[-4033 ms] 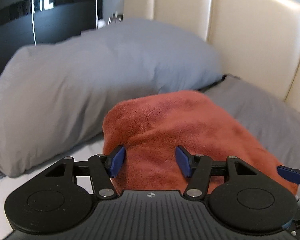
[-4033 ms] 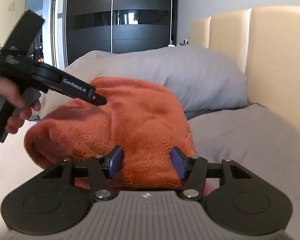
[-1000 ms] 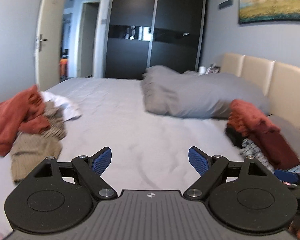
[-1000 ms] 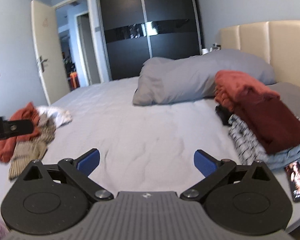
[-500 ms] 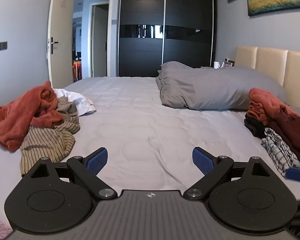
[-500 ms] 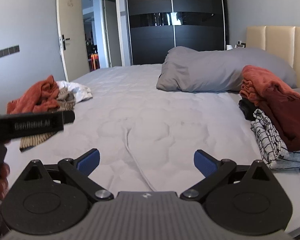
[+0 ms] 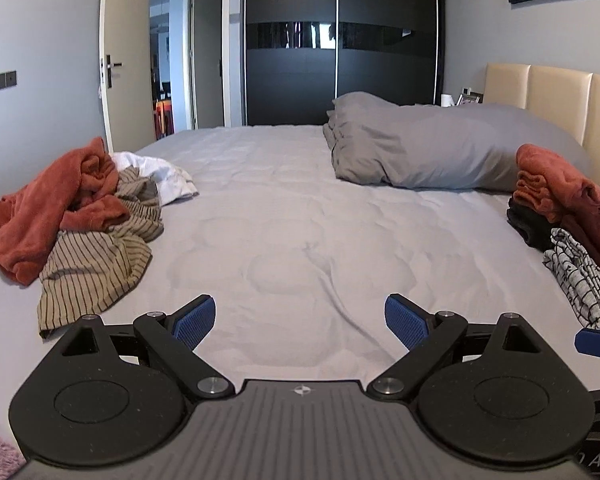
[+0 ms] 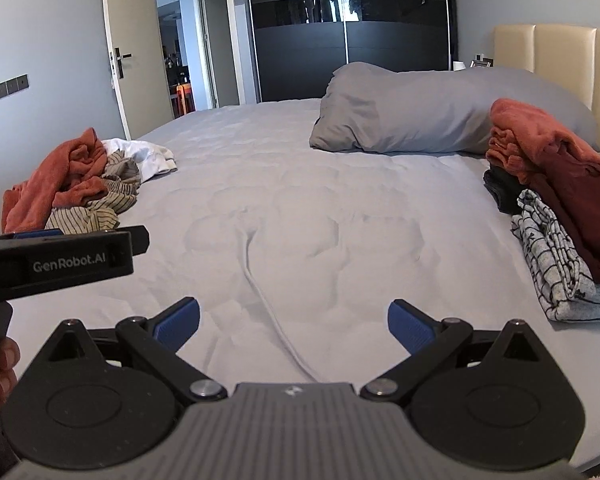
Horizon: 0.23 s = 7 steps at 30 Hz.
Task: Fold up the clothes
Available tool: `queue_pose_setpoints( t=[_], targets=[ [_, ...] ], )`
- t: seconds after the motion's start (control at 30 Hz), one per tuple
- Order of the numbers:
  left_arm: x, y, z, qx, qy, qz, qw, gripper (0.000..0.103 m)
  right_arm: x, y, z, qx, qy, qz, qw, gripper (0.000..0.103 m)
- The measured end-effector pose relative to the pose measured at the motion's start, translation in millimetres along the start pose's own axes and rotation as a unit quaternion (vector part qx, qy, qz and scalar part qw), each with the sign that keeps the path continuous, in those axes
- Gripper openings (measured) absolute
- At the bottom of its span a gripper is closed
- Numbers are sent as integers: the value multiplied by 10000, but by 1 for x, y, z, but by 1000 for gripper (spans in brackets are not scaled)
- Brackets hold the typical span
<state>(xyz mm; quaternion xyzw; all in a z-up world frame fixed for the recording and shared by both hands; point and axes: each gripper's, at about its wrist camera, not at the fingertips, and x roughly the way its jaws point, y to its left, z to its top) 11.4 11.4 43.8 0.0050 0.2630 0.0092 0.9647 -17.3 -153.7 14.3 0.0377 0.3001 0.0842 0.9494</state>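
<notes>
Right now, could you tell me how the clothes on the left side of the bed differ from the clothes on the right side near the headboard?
The left pile is crumpled and loosely heaped; the right stack is folded and layered. The left pile shows a rust garment, a beige striped one and a white one; the right stack shows rust on top, then dark red, black and a grey checked piece. The left pile lies far from the pillow; the right stack sits beside it. Both lie on the bed, untouched by either tool.
</notes>
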Motion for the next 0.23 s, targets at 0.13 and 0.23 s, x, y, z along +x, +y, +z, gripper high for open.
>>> queue_pose_setpoints(
  t=[0.13, 0.23],
  targets=[
    [-2, 3, -3, -20, 20, -21, 10000, 93, 3, 1, -1, 17, 64, 10, 10000, 102],
    [-6, 6, -1, -46, -35, -125, 9999, 93, 3, 3, -1, -18, 56, 37, 10000, 102]
  ],
)
